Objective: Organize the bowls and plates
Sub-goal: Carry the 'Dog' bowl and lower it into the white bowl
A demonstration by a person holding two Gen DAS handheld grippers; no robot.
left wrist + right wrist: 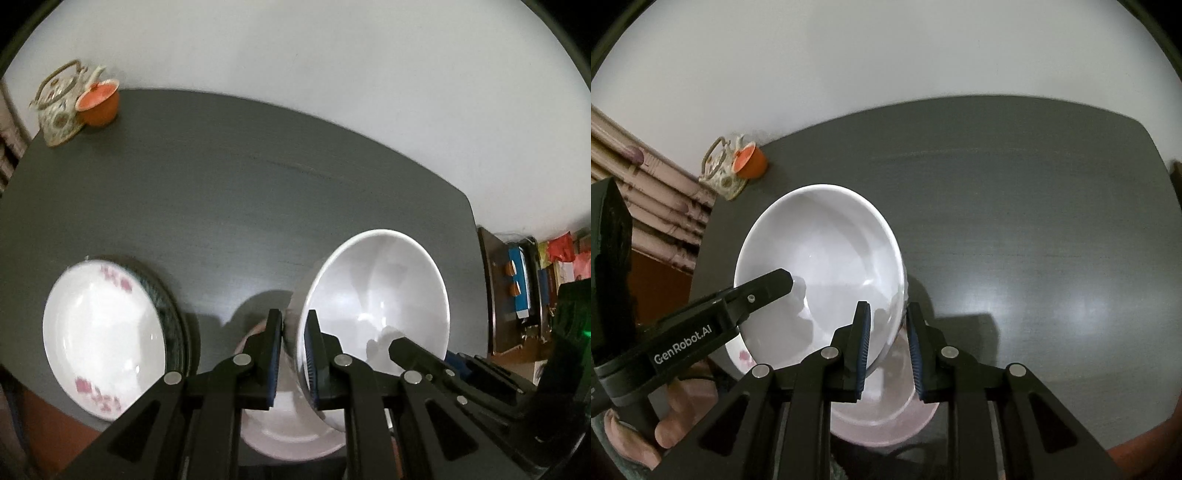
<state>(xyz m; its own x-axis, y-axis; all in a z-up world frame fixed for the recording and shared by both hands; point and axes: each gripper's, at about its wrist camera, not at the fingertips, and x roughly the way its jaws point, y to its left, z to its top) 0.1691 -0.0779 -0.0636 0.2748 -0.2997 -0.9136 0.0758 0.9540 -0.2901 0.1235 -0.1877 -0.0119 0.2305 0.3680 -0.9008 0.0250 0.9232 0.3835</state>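
Observation:
A plain white bowl [380,295] is held tilted above a second bowl with a pink pattern [291,435] at the table's near edge. My left gripper [293,325] is shut on the white bowl's left rim. My right gripper [886,314] is shut on the same bowl's [827,254] right rim; the pink-patterned bowl [886,417] lies under it. The right gripper's finger [417,354] reaches over the far rim in the left wrist view. A white plate with pink flowers [103,339] lies on a dark patterned plate [173,321] at the left.
A dark grey table [258,192] against a white wall. A floral teapot [59,103] and an orange cup [99,101] stand at its far left corner. Shelves with clutter [524,280] stand right of the table. Curtains [646,199] hang at the left.

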